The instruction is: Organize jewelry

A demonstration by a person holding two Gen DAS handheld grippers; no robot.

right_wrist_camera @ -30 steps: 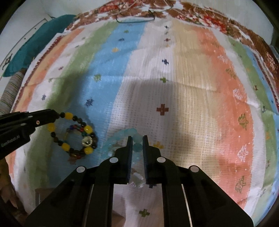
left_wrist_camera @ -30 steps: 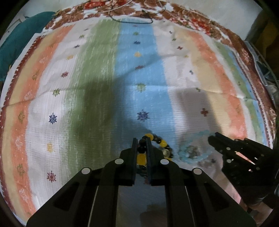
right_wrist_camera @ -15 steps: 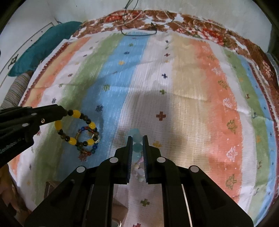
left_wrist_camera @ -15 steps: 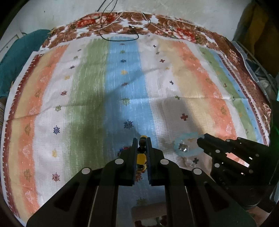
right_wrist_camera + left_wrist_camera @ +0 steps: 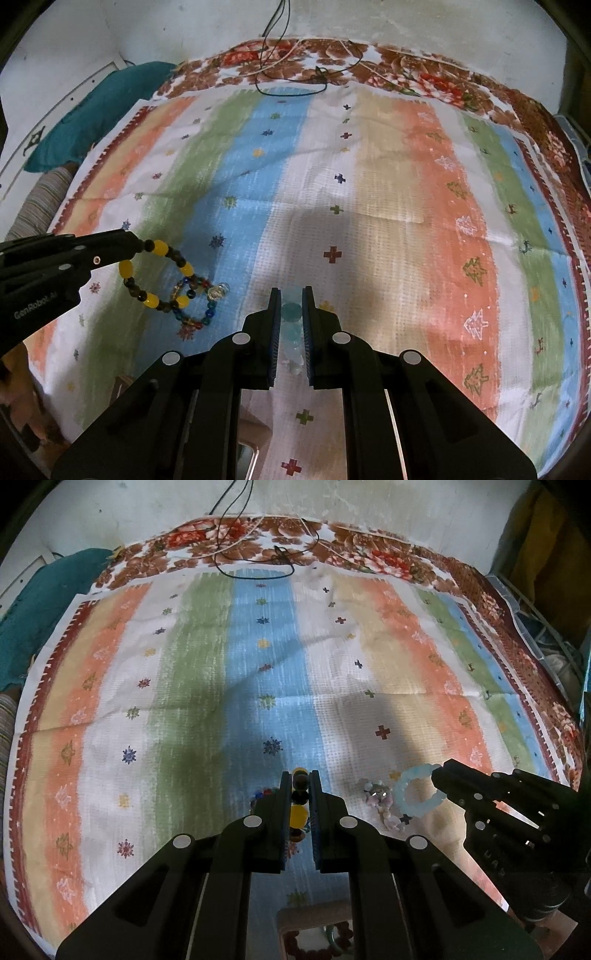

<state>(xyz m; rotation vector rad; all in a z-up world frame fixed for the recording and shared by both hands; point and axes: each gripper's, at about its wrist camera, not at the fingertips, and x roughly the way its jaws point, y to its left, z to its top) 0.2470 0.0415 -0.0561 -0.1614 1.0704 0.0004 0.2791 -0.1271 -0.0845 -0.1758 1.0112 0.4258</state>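
My left gripper is shut on a yellow and dark beaded bracelet and holds it above the striped cloth; the bracelet hangs from its tips in the right wrist view. My right gripper is shut on a pale blue beaded bracelet, lifted off the cloth; it shows at the tips in the left wrist view. A multicoloured bead bracelet with a clear bead lies on the blue stripe. A small pale pink bead piece lies on the cloth.
The striped cloth covers a bed with a floral border. A black cable lies at the far edge. A wooden box holding red beads shows at the bottom. A teal cushion lies at the left.
Both grippers have risen and pulled back, each lifting its bracelet off the cloth. The multicoloured bracelet and the pink piece stayed on the cloth.
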